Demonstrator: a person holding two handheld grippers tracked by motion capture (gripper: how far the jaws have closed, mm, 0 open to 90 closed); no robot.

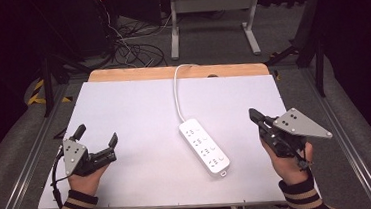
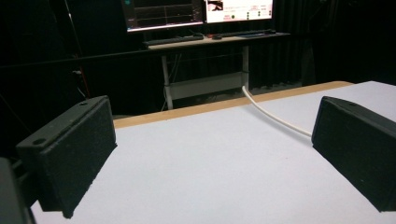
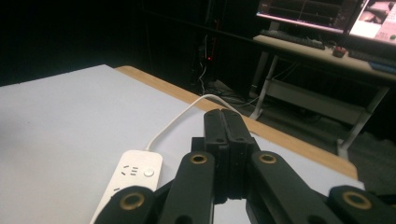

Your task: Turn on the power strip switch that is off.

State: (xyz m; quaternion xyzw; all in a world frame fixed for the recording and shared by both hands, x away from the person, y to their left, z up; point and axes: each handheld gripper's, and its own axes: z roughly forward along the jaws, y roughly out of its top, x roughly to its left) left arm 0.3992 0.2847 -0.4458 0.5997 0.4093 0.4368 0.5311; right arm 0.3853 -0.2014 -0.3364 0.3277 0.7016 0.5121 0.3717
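Closest to you, at the table's [image 1: 123,104] near edge, sit your two hands with the white power strip [image 1: 204,146] between them — nothing is held yet. It lies flat on the white surface, its long axis running diagonally from far-left to near-right, and its cord [image 1: 176,92] trails away over the far wooden edge. From your right gripper [image 1: 251,113] the strip lies to the left and slightly nearer you; the right gripper view shows its switch end [image 3: 133,171] just below and left of the jaws. That gripper is clenched tight with nothing between the pads. Your left gripper [image 1: 95,134] is spread wide, empty, low over the table — farther from the strip. Judging by this, your right hand is better placed, but it must open before reaching across.
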